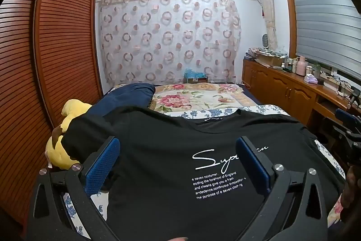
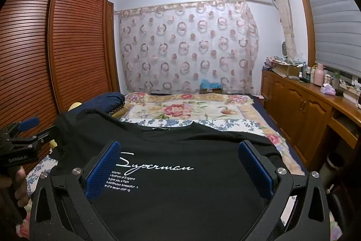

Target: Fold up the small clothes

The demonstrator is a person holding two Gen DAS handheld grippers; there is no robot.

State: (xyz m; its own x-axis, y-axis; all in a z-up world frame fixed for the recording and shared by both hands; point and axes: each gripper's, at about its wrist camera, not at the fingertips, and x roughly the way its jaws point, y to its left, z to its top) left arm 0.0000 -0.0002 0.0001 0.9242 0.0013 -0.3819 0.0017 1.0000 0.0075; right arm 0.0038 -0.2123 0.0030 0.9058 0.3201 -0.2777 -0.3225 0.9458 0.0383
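While the black T-shirt (image 1: 162, 150) lies spread flat on the bed (image 2: 191, 110), print side up with its collar toward the far end, you hold both grippers above it. Your left gripper (image 1: 178, 150) has its jaws spread as wide as they go, gripping nothing; the shirt's chest shows between and below them. Your right gripper (image 2: 179, 155) is the same, jaws wide apart over the printed lettering (image 2: 155, 167), clear of the cloth.
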